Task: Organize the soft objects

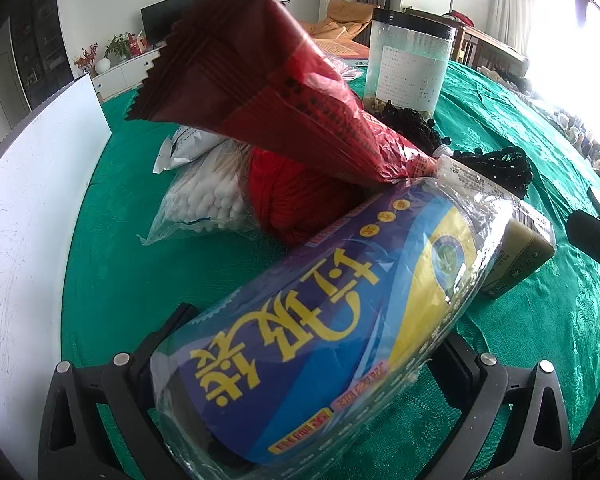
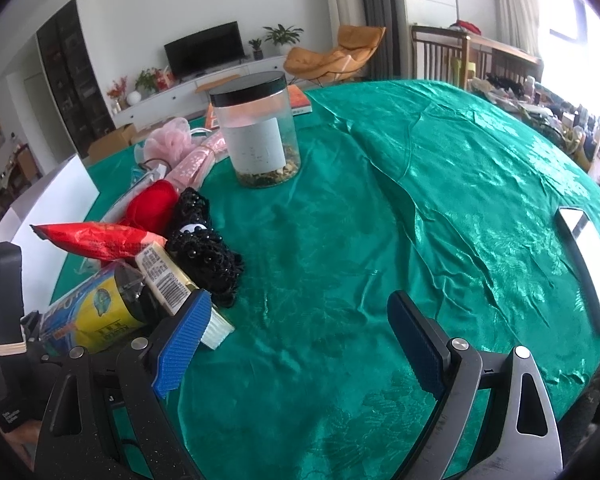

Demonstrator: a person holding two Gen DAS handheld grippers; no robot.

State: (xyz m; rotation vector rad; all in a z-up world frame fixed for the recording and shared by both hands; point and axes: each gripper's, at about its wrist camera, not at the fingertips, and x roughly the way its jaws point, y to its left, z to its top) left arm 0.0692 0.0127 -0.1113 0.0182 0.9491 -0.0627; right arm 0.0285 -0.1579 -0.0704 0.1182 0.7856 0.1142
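- Left tongs (image 1: 300, 376) clamped on the blue roll (image 1: 320, 320); it fills the gap between the jaws and sticks forward and up-right. Right tongs (image 2: 296, 336) spread wide, nothing between the pads (image 2: 182, 344), parked over bare cloth (image 2: 380, 200).
- White board (image 1: 32, 216): left of the left tongs, standing on edge at the cloth's border.
- Jar (image 2: 256, 128): far ahead of both tongs, upright, black lid on. Hard item, so probably not part of the sort.
- Red packet (image 1: 284, 92): ahead of the roll's far end, tilted up; looks to be touching it, can't confirm.
- Swab bag (image 1: 204, 196): ahead-left of the left tongs, flat on the cloth.
- Red yarn (image 1: 292, 196): just beside the swabs, behind the packet.
- Black beaded fabric (image 2: 204, 248): ahead-left of the right tongs, next to a bar (image 2: 168, 276) with a barcode.
- Phone (image 2: 588, 264): far right of the right tongs.
- Step, my read: roll is mid-carry, being grouped with the soft pile.
- Next: set the roll down beside the pile, then release. Wrapper is slick and crushable, so keep the squeeze light. Right tongs are free for the black fabric.
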